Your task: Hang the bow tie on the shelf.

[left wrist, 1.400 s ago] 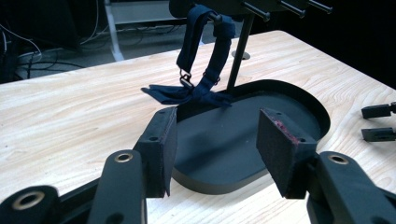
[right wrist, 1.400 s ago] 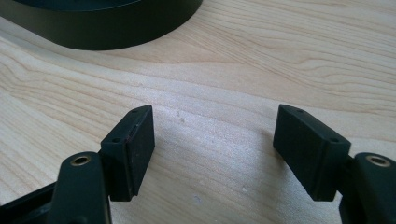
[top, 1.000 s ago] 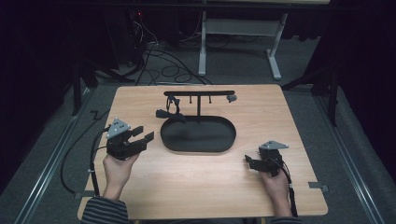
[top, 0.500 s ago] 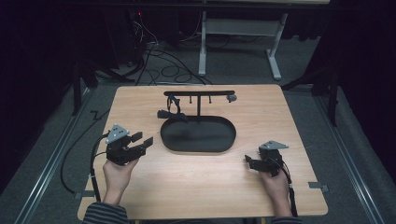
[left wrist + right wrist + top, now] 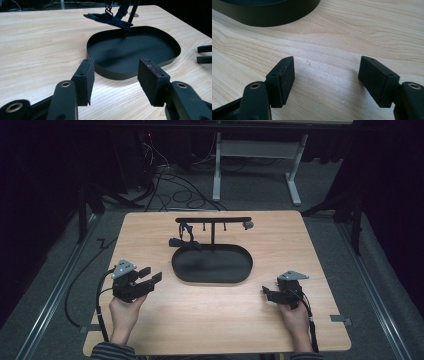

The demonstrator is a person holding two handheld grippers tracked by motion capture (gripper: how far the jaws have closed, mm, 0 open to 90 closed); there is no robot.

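At the middle of the wooden bench (image 5: 150,330) lies a black oval tray (image 5: 212,265), shallow-walled and dark inside. From its far edge rises a thin black post that carries a horizontal bar (image 5: 213,220), a small rack with short pegs hanging under it. A dark strap with a clip (image 5: 184,239) hangs from the left part of the bar and drapes down to the tray's far left rim; in the left gripper view the same strap (image 5: 110,18) spreads over the tray's (image 5: 112,72) far wall.

The left gripper (image 5: 150,279) sits just left of the tray's near left corner and points toward it, held in the person's left hand (image 5: 125,312). Its jaws stand well apart with nothing between them, the tray's near wall showing through the gap in its own view.

The right gripper (image 5: 266,293) is low over the bench near the tray's right end, a little apart from it, in the person's right hand (image 5: 295,317). Its jaws are also spread wide and empty, with bare wood between them and the tray's wall (image 5: 269,18) beyond.
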